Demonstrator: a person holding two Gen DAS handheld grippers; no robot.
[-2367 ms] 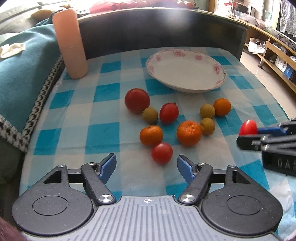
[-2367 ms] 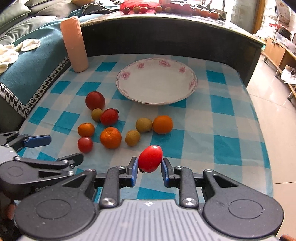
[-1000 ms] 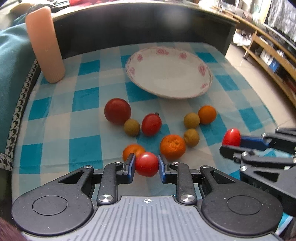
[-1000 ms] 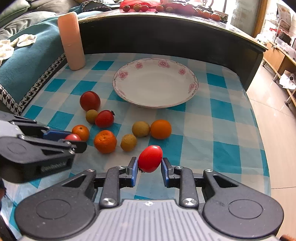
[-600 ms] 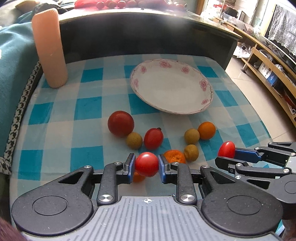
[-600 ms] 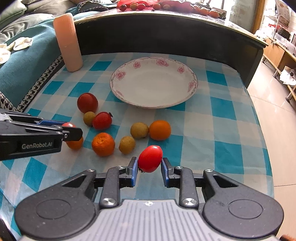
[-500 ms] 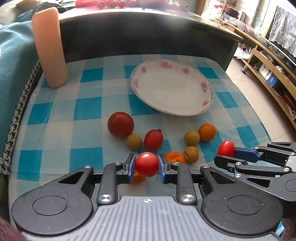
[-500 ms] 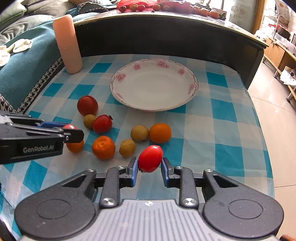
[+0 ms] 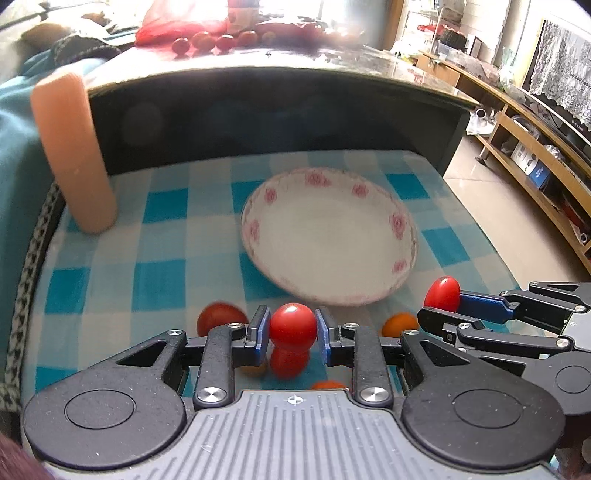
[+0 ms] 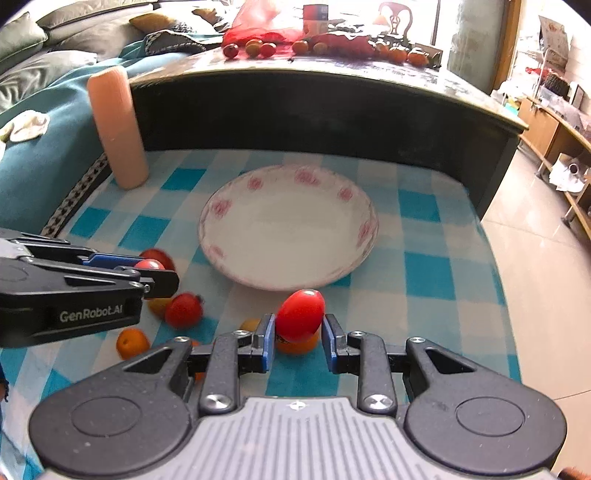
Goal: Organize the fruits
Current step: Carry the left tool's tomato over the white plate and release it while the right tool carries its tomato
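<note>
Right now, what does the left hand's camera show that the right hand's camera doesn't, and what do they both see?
Only the left camera shows the wooden shelves along the right and the right tool from the side, gripping an oval tomato. Only the right camera shows grey cushions, a white cloth and the left tool from the side. Both show the empty flowered plate, the pink cylinder and the checked tablecloth.

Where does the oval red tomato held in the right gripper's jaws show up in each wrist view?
Left wrist view: the oval red tomato sits at the right edge, at the tip of the right gripper, just right of the plate.
Right wrist view: same tomato at lower centre, between the jaws.
Shared landmark: the white floral-rimmed plate.
</note>
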